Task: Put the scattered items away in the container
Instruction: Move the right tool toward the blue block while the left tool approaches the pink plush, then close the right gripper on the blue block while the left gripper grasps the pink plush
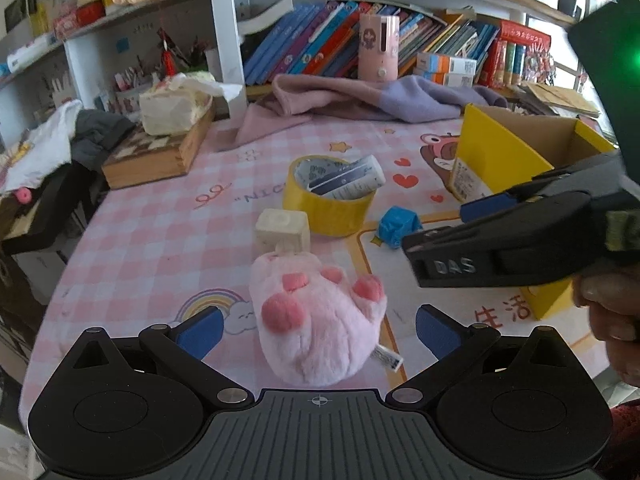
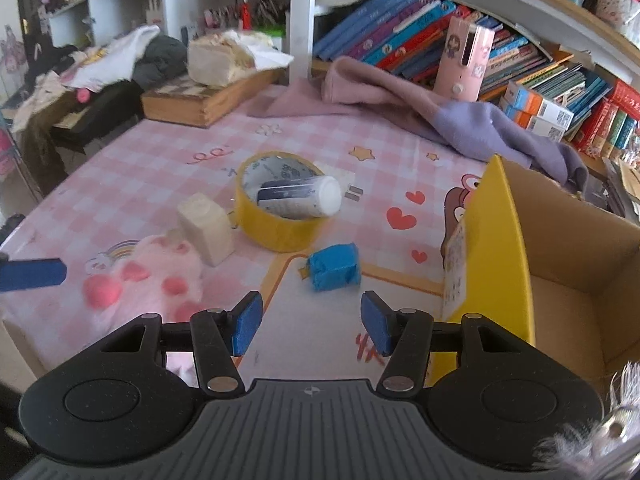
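A pink plush paw (image 1: pixel 316 320) lies on the pink checked table mat, between the spread fingers of my open left gripper (image 1: pixel 318 334); it also shows in the right wrist view (image 2: pixel 148 280). Behind it stand a cream block (image 1: pixel 283 232), a yellow tape roll (image 1: pixel 328 196) with a white tube (image 1: pixel 348 180) inside, and a blue wrapped lump (image 1: pixel 396 226). My right gripper (image 2: pixel 310 326) is open and empty, just short of the blue lump (image 2: pixel 334 266). The yellow cardboard box (image 2: pixel 508 248) stands open at the right.
A wooden box (image 1: pixel 160 152) with a tissue pack sits at the back left, beside a pile of clothes (image 1: pixel 60 136). A pink and purple cloth (image 1: pixel 360 100) lies at the back before a shelf of books. The right gripper's body (image 1: pixel 520 240) reaches in over the table's right side.
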A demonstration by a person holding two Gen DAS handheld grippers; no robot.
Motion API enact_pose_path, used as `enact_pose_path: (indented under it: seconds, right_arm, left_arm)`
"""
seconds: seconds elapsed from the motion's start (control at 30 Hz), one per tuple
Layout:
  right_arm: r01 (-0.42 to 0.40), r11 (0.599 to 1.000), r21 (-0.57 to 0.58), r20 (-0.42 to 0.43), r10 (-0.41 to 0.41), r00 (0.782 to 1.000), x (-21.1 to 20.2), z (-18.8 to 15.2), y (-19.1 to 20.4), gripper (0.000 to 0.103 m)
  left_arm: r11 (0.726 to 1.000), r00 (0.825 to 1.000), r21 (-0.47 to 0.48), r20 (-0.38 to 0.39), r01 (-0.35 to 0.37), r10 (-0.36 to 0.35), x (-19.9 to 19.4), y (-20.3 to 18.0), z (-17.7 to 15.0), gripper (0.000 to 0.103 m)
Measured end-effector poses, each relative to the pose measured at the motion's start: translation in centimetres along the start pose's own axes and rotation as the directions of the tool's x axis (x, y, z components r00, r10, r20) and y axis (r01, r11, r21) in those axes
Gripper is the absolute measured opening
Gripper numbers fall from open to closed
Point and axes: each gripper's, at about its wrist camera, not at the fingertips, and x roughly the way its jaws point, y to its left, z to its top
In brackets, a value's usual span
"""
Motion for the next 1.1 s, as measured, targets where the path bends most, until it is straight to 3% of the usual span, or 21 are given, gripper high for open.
enact_pose_path:
  seconds: [0.33,0.63,0.87,1.1]
  right_arm:
    - [0.027,0.995,0.096,-0.132,-0.014,0.991,5.7,2.6,-1.2,0.058]
    - [0.036,0.993,0.112,-0.146,-0.019,0.989,7.5,2.9,-1.7,0.064]
    - [0.027,0.995,0.1,-0.157,-0.011,0.987,8.8,3.2,-1.7,0.062]
    - [0.016,0.994,0.104,-0.167,0.001,0.986,9.6,3.1,-1.9,0.053]
  left_arm:
    - [0.999,0.997,-0.035,-0.067,0.04,-0.042,3.2,1.1,0.9,0.102]
    - [0.997,0.994,-0.049,-0.093,0.059,-0.063,4.7,1.6,1.0,0.099]
    - [0.995,0.991,-0.072,-0.111,0.074,-0.082,5.2,2.0,0.7,0.09]
    - [0.991,0.99,-0.1,-0.103,0.083,-0.093,4.8,2.4,0.6,0.08]
